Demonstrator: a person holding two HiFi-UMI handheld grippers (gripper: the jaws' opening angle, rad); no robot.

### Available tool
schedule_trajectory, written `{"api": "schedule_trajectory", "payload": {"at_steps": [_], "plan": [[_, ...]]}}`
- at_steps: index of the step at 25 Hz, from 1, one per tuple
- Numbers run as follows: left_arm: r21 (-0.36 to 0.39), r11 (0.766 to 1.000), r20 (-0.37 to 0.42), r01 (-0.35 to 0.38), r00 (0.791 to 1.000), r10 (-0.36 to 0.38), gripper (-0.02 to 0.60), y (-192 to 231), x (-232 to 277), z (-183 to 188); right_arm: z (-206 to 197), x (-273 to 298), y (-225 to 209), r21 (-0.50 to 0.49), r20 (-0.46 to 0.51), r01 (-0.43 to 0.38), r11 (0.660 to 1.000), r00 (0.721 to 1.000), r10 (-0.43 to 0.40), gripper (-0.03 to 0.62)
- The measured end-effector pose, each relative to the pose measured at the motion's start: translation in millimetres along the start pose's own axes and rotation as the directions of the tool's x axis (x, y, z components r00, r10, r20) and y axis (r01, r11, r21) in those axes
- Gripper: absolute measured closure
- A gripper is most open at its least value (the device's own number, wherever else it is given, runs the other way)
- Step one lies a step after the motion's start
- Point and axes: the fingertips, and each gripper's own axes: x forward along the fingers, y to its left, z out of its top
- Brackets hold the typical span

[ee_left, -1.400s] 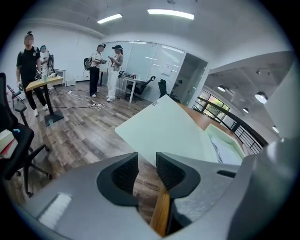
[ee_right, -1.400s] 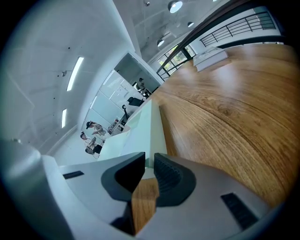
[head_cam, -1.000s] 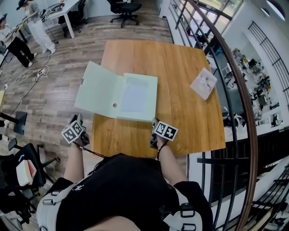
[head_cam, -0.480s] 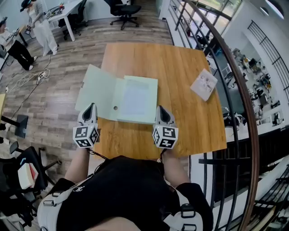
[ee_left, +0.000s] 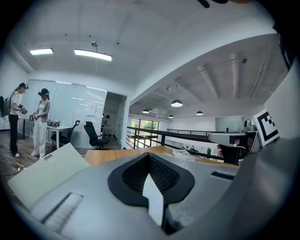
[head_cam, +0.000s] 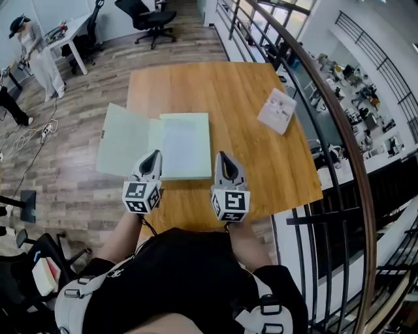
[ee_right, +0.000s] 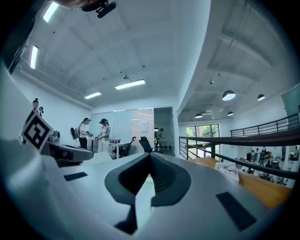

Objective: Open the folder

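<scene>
The pale green folder lies open on the wooden table. Its left cover hangs out past the table's left edge, and a white sheet shows on its right half. My left gripper hovers above the folder's near edge, shut with nothing in it. Beside it, my right gripper hovers near the folder's right corner, also shut and empty. Both point away from me, roughly level. The left gripper view has its shut jaw tips in front of the cover. The right gripper view shows shut jaw tips.
A printed leaflet lies at the table's far right. A dark curved railing runs along the right side. Two people stand by desks far left, with an office chair beyond the table.
Both grippers have risen from beside my waist and turned to point forward over the table's near edge. The left one has also moved right, toward the folder.
</scene>
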Motion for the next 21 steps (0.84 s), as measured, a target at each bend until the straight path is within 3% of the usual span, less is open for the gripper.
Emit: {"api": "schedule_trajectory", "payload": {"at_steps": [21], "plan": [[0.001, 1.0, -0.049, -0.03, 0.998, 0.03, 0.577, 7, -6, -11, -8, -14, -9, 0.026, -0.012, 0.023, 0.999, 1.0, -0.023, 0.589]]}}
